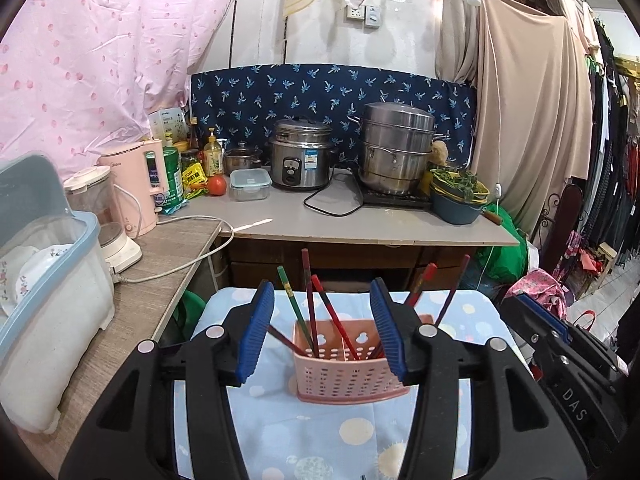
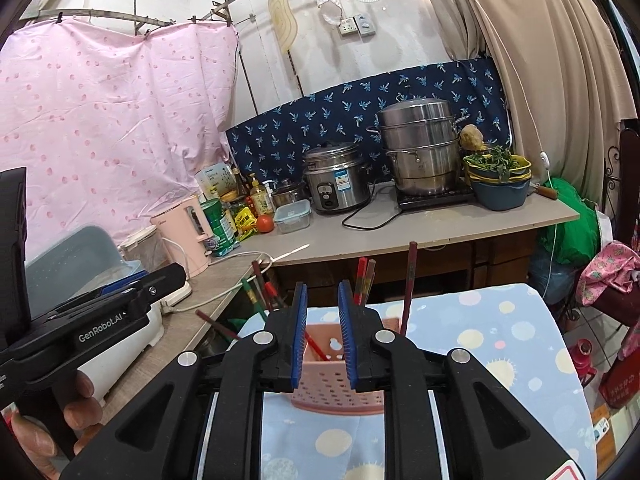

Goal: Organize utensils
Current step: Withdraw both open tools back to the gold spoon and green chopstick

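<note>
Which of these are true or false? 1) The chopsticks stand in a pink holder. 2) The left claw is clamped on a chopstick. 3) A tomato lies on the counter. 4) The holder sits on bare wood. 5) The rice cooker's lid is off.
1) True: the chopsticks stand in the pink holder.
2) False: the left claw is open, with nothing gripped; the holder is only seen beyond its gap.
3) True: a tomato lies on the counter, beside a clear lidded box.
4) False: the holder sits on a blue dotted cloth.
5) False: the rice cooker has its lid on.
</note>
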